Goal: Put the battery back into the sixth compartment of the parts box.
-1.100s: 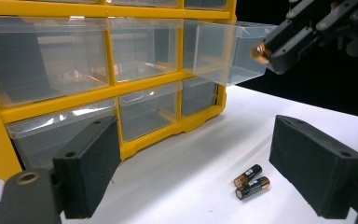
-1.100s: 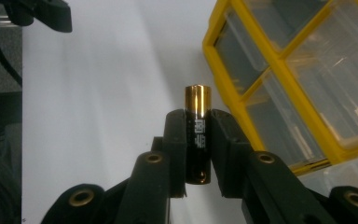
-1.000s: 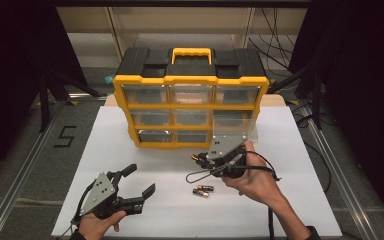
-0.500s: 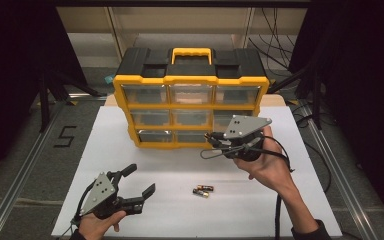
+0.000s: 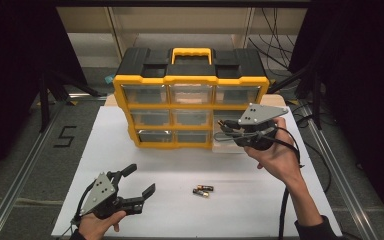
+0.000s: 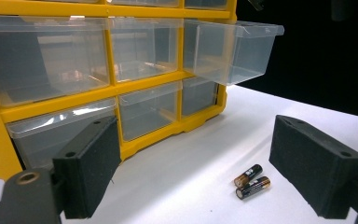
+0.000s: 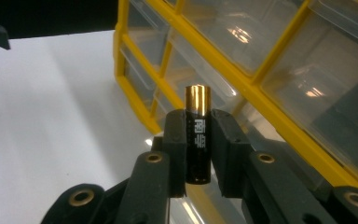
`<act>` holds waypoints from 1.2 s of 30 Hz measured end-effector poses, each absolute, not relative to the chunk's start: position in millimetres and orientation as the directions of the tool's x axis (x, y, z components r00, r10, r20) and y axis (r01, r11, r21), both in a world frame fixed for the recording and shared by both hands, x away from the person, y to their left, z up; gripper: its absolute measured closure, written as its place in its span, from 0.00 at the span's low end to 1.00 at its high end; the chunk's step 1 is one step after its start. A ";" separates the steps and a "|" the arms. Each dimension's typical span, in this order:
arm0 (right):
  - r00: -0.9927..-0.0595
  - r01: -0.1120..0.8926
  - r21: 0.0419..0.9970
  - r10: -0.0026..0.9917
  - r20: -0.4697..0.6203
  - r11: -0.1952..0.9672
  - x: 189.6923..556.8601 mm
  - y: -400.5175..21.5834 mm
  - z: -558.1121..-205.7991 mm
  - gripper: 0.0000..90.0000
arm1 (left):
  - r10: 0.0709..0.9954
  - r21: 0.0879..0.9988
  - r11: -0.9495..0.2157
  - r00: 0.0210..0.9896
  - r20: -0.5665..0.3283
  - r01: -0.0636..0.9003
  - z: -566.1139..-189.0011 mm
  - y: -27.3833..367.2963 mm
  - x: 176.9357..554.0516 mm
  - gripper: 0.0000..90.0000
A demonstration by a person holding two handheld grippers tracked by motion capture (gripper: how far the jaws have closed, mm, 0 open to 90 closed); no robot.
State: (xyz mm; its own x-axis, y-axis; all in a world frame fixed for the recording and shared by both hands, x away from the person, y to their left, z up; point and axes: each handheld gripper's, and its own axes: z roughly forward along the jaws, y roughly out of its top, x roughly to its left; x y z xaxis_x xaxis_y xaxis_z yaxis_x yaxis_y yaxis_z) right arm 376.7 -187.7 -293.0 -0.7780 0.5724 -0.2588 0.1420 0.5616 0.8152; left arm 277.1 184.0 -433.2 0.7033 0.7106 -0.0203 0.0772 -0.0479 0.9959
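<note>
1. Clearly the yellow organiser [image 5: 190,107] dominates the far side of the white table [image 5: 145,165]; its middle-right drawer [image 6: 235,49] stands pulled out.
2. Left gripper [image 5: 135,187] rests near-left, jaws wide apart, holding nothing.
3. Right gripper [image 7: 198,147] clamps one battery [image 7: 198,135] beside that drawer; it should clear the rim before releasing.
4. Two batteries [image 5: 202,190] lie near centre.
</note>
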 end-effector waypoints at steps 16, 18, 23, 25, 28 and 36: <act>-0.732 0.270 0.814 0.659 -0.174 0.515 396.9 -199.6 -306.3 0.68 | 0.711 0.996 -0.048 0.703 -0.020 0.076 -432.9 184.4 277.1 0.17; -0.717 0.266 0.831 0.676 -0.168 0.489 396.0 -200.7 -303.7 0.62 | 0.705 0.997 -0.034 0.708 -0.027 0.073 -433.5 183.7 277.5 0.17; -0.722 0.233 0.852 0.670 -0.171 0.469 390.6 -200.3 -296.0 0.53 | 0.711 0.996 -0.046 0.703 -0.022 0.078 -432.7 184.6 276.8 0.17; -0.737 0.200 0.866 0.653 -0.175 0.458 383.8 -195.7 -290.4 0.46 | 0.710 0.996 -0.047 0.704 -0.020 0.075 -432.5 184.7 276.8 0.17; -0.765 0.167 0.865 0.616 -0.190 0.474 375.2 -187.0 -287.0 0.41 | 0.711 0.996 -0.043 0.703 -0.025 0.079 -432.6 184.6 276.5 0.17; -0.831 0.089 0.848 0.509 -0.226 0.523 352.6 -163.5 -289.0 0.32 | 0.712 0.996 -0.037 0.702 -0.029 0.079 -432.2 184.7 276.2 0.17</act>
State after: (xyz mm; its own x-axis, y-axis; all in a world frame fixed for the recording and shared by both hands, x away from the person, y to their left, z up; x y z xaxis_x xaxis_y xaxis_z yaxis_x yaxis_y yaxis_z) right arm 352.6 -163.5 -289.0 -0.8308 0.5086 -0.2262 0.0891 0.5226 0.8479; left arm 276.2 184.7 -432.2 0.7018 0.7118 -0.0291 0.0793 -0.0374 0.9961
